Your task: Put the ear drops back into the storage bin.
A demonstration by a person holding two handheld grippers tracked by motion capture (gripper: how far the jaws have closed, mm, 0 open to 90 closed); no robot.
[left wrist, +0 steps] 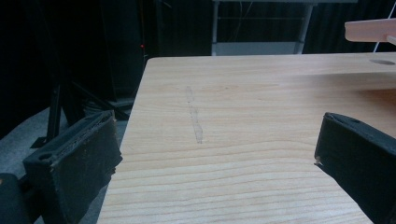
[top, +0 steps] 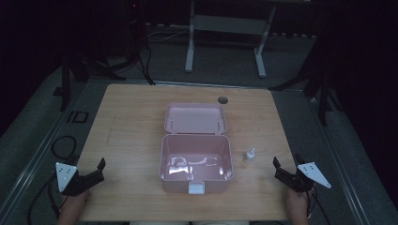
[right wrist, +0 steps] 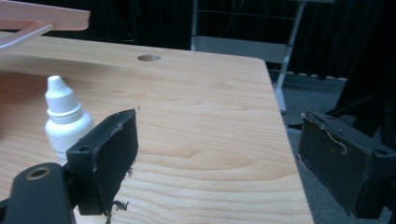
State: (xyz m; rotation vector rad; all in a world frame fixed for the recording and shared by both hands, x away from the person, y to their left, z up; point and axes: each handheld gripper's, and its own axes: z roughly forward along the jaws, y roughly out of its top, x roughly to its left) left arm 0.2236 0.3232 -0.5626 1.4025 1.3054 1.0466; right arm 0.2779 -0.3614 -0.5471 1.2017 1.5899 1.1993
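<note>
We count one pink box, lid up, and one dropper bottle; left gripper and right gripper both gape wide, holding nothing.

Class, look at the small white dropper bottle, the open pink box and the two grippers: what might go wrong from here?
1. The dropper bottle is small, upright and narrow; the open right gripper could tip it while closing in.
2. It stands near the pink box; a nudge might push it against the wall.
3. The lid stands open behind; a bump could swing it shut.
</note>
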